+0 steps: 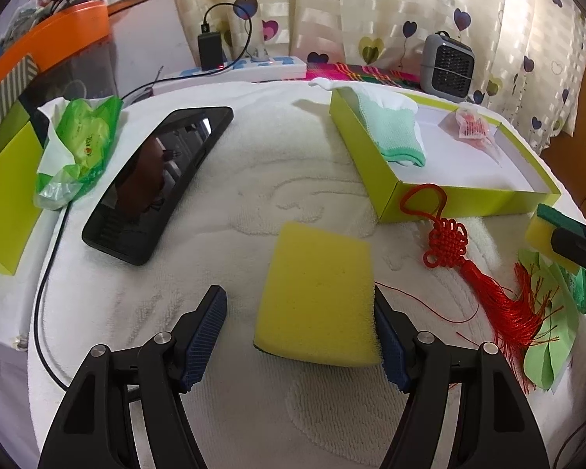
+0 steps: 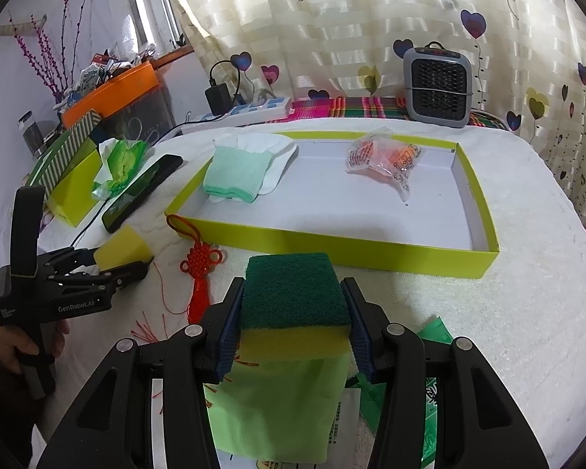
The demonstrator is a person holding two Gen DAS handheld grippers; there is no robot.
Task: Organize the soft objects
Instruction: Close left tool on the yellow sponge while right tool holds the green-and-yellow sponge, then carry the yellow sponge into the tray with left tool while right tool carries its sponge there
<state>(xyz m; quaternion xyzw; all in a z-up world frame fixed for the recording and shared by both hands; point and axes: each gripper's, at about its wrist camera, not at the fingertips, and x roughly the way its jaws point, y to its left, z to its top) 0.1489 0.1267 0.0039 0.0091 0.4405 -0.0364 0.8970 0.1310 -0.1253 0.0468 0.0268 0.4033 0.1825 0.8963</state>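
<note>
1. Altogether two sponges: the right gripper clamps the green-topped sponge above the white towel.
2. Left gripper, jaws spread, straddles the yellow sponge; only one pad touches.
3. One lime tray holds one folded cloth.

Left-wrist view: right gripper cut off by right edge; only one finger w/ part of its green-topped sponge visible. Yellow sponge: underside hidden, dark layer barely shows at lower-left corner. Green sheet partly covered by red tassel.

Right-wrist view: hand cut off at left edge. Printed packet under green cloth: text too small to read. Packet in box: contents unclear.
</note>
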